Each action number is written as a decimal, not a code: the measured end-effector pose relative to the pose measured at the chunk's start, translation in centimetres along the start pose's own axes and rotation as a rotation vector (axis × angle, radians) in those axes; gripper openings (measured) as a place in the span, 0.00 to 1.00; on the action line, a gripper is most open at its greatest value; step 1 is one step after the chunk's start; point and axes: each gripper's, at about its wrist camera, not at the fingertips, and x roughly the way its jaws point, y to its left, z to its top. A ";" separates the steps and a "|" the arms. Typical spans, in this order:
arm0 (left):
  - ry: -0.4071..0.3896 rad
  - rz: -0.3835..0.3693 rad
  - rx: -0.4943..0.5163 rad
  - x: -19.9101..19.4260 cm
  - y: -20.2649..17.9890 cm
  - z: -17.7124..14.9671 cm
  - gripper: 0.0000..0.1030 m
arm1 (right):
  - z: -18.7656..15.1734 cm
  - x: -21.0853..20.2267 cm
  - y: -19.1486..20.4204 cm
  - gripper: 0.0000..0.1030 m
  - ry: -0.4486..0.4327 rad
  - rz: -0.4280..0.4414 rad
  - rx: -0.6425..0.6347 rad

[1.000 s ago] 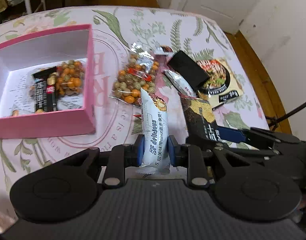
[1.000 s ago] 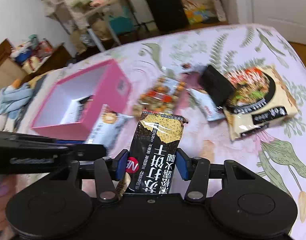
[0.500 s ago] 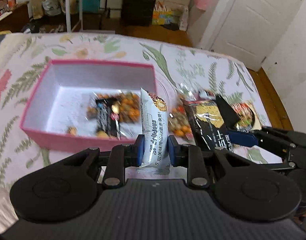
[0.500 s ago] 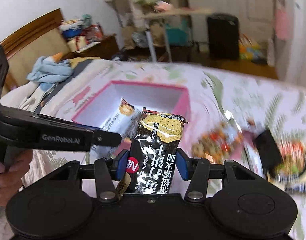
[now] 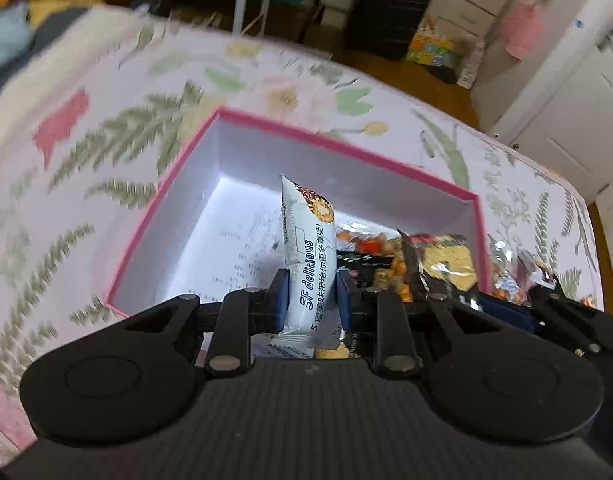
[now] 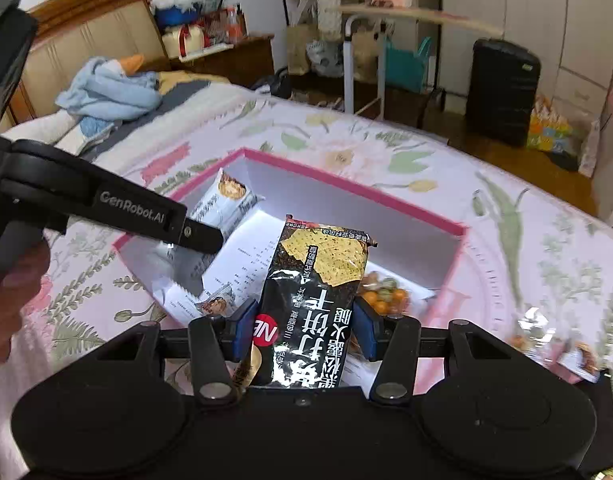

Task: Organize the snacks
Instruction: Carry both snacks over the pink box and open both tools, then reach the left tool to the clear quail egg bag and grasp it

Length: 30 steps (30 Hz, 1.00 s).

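Hovering over the pink box (image 5: pixel 346 148), the left tongs (image 5: pixel 309 300) are clamped on a white biscuit packet (image 5: pixel 308 256) and the right tongs (image 6: pixel 302 328) on a black cracker packet (image 6: pixel 318 280). Placement step in hand (a nut bag (image 6: pixel 386 292) already lies inside); next, I judge, lower each and part the tongs.

Beyond the floral bedspread (image 6: pixel 406 148) we see a black suitcase (image 6: pixel 502 88); left of the suitcase, a white-legged table (image 6: pixel 386 36); far left of it, a blue towel (image 6: pixel 106 92) before a padded headboard (image 6: pixel 86 36).
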 end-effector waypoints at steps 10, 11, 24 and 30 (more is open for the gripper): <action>-0.034 0.031 -0.018 1.4 1.6 0.0 0.43 | 0.0 3.1 0.9 0.69 0.011 0.000 0.021; -0.046 0.028 -0.001 1.0 1.3 -0.1 0.43 | -0.2 2.5 0.7 0.69 0.002 -0.008 0.021; -0.143 -0.196 0.252 -3.5 -5.6 -4.6 0.43 | -8.0 -12.0 -8.2 0.69 -0.179 -0.129 0.336; -0.164 -0.262 0.386 -3.9 -9.6 -7.0 0.42 | -12.9 -12.2 -13.2 0.69 -0.176 -0.126 0.602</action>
